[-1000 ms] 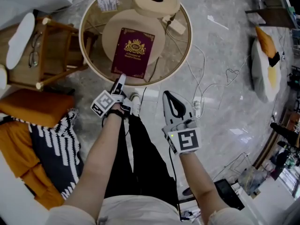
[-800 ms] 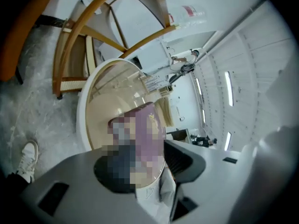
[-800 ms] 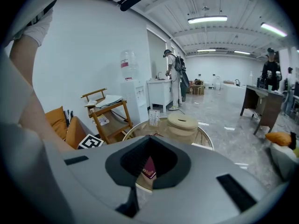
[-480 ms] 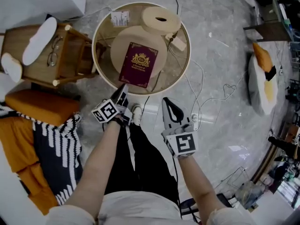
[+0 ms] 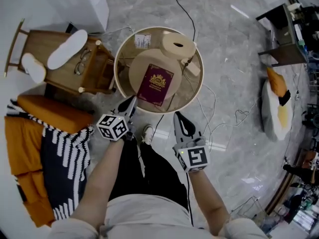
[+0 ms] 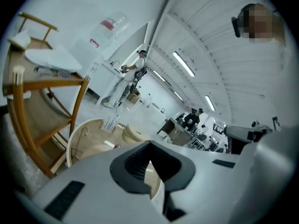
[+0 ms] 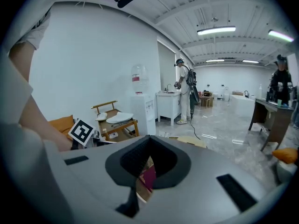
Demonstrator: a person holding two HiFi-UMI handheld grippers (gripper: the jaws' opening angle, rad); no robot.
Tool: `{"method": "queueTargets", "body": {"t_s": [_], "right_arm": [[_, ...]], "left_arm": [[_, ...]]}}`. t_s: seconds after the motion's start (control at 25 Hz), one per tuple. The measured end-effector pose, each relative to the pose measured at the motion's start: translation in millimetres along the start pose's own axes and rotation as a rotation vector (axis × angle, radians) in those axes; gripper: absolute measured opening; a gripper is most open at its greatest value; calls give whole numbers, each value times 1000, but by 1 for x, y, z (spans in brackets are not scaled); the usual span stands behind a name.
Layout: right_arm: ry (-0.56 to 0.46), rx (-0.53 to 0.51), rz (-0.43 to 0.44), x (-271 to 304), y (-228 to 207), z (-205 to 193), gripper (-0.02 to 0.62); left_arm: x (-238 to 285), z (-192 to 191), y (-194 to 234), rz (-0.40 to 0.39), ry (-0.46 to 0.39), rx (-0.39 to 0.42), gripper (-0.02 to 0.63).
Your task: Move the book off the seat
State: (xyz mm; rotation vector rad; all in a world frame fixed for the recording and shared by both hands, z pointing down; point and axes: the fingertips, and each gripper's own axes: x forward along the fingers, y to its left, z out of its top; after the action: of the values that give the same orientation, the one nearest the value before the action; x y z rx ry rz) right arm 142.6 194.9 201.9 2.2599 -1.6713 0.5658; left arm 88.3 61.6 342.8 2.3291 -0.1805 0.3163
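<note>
Book (image 5: 156, 85): flat on round seat (image 5: 137, 67), just beyond both jaw tips, untouched | left gripper (image 5: 131, 102): jaws just closed, empty | right gripper (image 5: 177, 115): jaws closed, empty

Wooden chair (image 5: 55, 76) stands just left of the round table (image 5: 124, 54).

The floor (image 5: 239, 49) is grey stone, polished and glossy. The book (image 5: 156, 85) has a smooth dark red cover with gold print. At the upper left the chair (image 5: 57, 81) is smooth brown wood; the cushion (image 5: 47, 114) below it is orange cloth.
</note>
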Motion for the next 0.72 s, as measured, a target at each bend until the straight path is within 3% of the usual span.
{"method": "queueTargets", "body": {"t_s": [0.28,0.56,0.72], "right_arm": [[-106,-15,-26,-31,-1,64,21],[-208,-133,-95,-73,-8,109,21],[-269,-124,-127,-95,-13,128,21]], "left_arm": [[-43,79,-56,9,-120,194,15],[-85,147,-111,-26,-207,438,15],[-104,177,-136,-32,-254,503,15]]}}
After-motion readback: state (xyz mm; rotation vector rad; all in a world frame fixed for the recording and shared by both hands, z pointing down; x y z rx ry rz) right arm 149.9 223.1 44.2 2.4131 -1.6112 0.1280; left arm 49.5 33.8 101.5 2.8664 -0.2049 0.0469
